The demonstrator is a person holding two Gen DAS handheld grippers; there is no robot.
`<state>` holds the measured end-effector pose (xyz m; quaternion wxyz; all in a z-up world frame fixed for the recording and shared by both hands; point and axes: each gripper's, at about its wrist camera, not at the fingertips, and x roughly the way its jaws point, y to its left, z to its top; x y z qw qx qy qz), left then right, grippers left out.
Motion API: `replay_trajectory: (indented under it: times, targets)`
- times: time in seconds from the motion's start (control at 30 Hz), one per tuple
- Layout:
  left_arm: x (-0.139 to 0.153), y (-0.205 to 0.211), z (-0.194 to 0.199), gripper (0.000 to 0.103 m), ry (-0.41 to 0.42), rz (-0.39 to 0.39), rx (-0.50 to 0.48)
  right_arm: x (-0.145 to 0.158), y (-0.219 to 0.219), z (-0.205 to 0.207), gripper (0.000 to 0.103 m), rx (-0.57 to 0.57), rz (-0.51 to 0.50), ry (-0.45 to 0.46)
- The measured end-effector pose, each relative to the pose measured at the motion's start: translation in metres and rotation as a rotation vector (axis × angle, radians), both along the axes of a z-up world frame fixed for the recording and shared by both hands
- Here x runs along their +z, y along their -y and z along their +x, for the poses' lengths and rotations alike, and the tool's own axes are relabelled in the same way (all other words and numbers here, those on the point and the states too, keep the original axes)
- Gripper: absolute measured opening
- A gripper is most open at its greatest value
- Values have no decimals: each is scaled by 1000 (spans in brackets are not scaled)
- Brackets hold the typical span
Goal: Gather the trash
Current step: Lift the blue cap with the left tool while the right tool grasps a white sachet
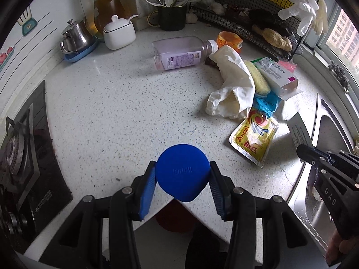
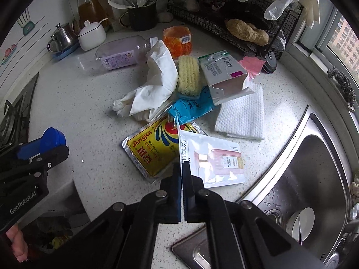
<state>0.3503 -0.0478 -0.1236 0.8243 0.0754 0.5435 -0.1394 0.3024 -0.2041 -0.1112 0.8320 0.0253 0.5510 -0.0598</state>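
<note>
My left gripper [image 1: 182, 165] is shut on a blue round-topped container [image 1: 182, 174], held above the speckled counter's [image 1: 112, 112] front corner; the same blue container [image 2: 52, 137] shows at the left of the right wrist view. My right gripper [image 2: 181, 167] is shut on the edge of a thin white and pink sachet [image 2: 215, 159], which is tilted up off the counter; in the left wrist view that sachet [image 1: 299, 130] sticks up from the right gripper [image 1: 301, 153]. Under the sachet lies a yellow yeast packet [image 2: 150, 150].
A pile lies beyond: white glove [image 2: 154, 83], yellow sponge [image 2: 188, 74], blue wrapper [image 2: 190, 107], opened white box [image 2: 224, 74], paper towel [image 2: 242, 114], orange wrapper [image 2: 177, 40], plastic bottle [image 2: 119, 53]. Steel sink [image 2: 314, 168] to the right, gas stove [image 1: 20, 152] to the left, wire rack [image 2: 246, 22] behind.
</note>
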Motion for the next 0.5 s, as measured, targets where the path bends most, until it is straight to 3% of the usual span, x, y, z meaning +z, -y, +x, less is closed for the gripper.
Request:
replay_trajectory:
  times: [0.5]
  targets:
    - [52,-39,-143,43,91,-20,96,54,-22,-122,1,136,48,151]
